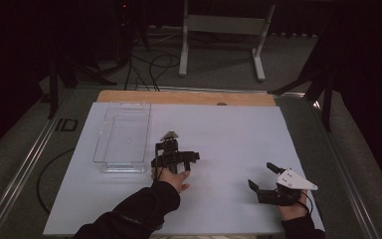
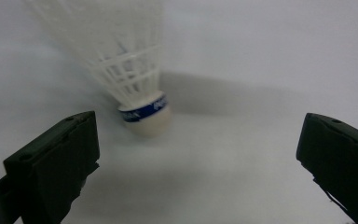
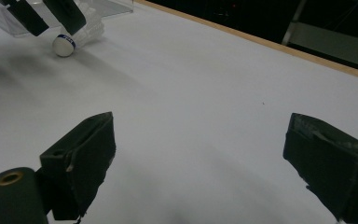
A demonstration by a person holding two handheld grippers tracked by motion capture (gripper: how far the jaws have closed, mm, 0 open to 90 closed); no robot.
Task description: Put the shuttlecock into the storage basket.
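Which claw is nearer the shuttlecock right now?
Left. The left claw is open right at the shuttlecock, whose cork lies just ahead of its jaws. The right claw rests open on the white mat, well off to the side.

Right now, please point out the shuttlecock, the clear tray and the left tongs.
shuttlecock [image 2: 147,119]: left gripper view, on its cork.
clear tray [image 1: 101,144]: high view, on its left wall.
left tongs [image 2: 198,154]: left gripper view, midway between fingertips.

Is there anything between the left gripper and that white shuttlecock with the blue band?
Nothing visible. The left gripper has its jaws wide open, and the white plastic shuttlecock with the blue band lies on the bare white table sheet just ahead, nearer the jaw on the left of that view.
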